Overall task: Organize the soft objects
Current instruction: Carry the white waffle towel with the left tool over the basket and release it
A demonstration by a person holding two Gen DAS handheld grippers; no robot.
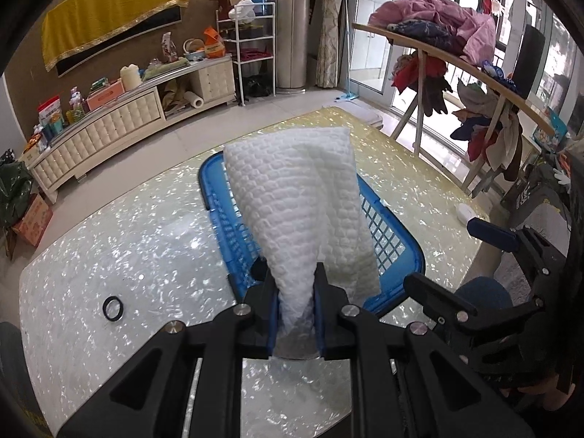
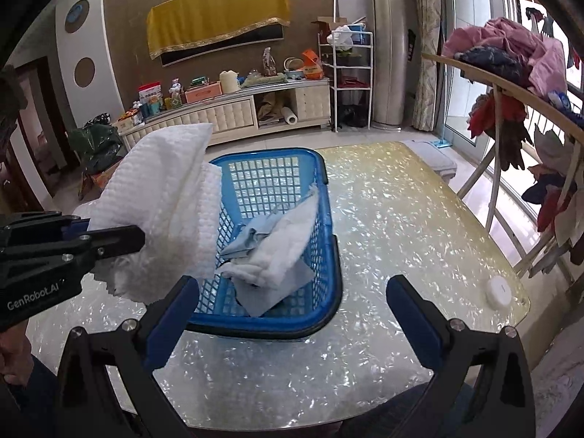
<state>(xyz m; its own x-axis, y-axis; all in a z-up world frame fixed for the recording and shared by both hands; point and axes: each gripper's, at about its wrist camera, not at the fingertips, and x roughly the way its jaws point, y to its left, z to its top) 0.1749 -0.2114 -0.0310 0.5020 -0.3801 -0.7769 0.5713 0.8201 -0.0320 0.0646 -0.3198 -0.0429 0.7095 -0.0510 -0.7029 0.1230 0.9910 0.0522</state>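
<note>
Your work surface is the pearl-flecked table (image 2: 383, 219), and on it stands the blue basket (image 2: 330, 219), its long axis running away from you. Inside it lie a white cloth (image 2: 281, 244) and a pale blue cloth (image 2: 252, 235), bunched near the near end.

Your left gripper (image 1: 295, 292) is clenched on a white quilted cloth (image 1: 299, 197), gathered at one end between the pads; the rest fans out ahead of the fingers, so its long axis follows the gripper's line. In the right wrist view this cloth hangs over the basket's left rim, partly above the interior.

Your right gripper (image 2: 292, 306) stands released, jaws wide and empty, facing the basket's near wall.

Judgement: the left hand is the nearer and is already loaded. The basket lies ahead and slightly right of its cloth, so carry further that way before you let go.
</note>
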